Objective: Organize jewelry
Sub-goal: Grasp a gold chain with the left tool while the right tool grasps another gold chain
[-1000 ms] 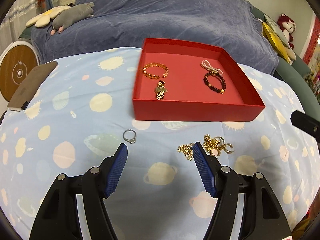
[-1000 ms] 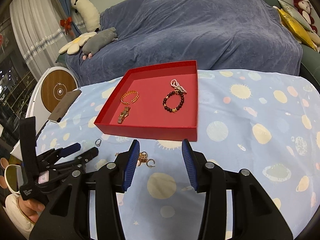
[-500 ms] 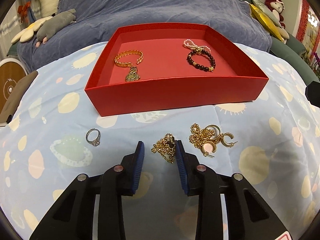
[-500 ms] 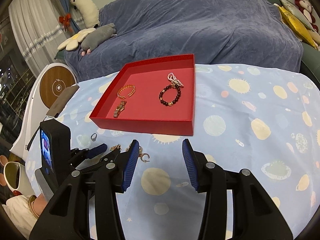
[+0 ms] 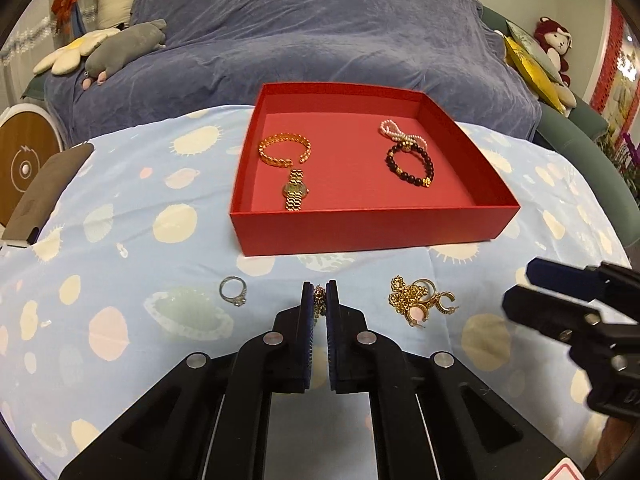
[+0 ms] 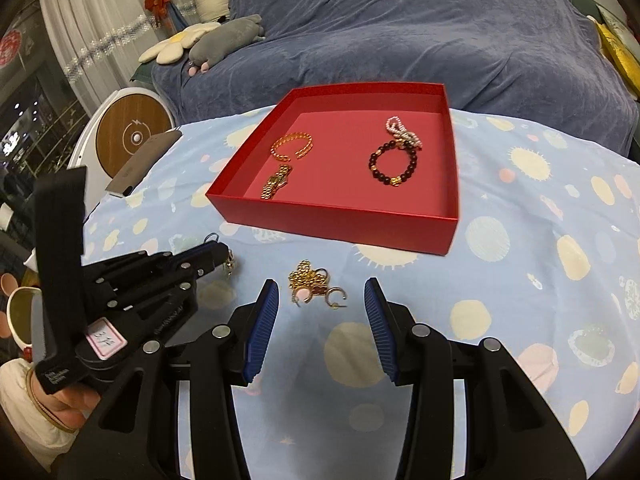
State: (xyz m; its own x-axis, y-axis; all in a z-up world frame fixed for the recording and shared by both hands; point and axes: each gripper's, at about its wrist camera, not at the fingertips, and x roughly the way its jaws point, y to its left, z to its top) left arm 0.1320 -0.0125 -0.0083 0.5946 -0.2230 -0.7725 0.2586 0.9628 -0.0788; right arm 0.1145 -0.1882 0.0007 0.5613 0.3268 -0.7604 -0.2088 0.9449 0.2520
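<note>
On the planet-print tablecloth, my left gripper pinches a gold chain; my right gripper hovers spread over tangled earrings.

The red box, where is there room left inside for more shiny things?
The middle of the red box is bare, between the gold bangle and watch on the left and the pearl and dark bead bracelets on the right. The near right corner is bare too. Both sides are crowded.
</note>
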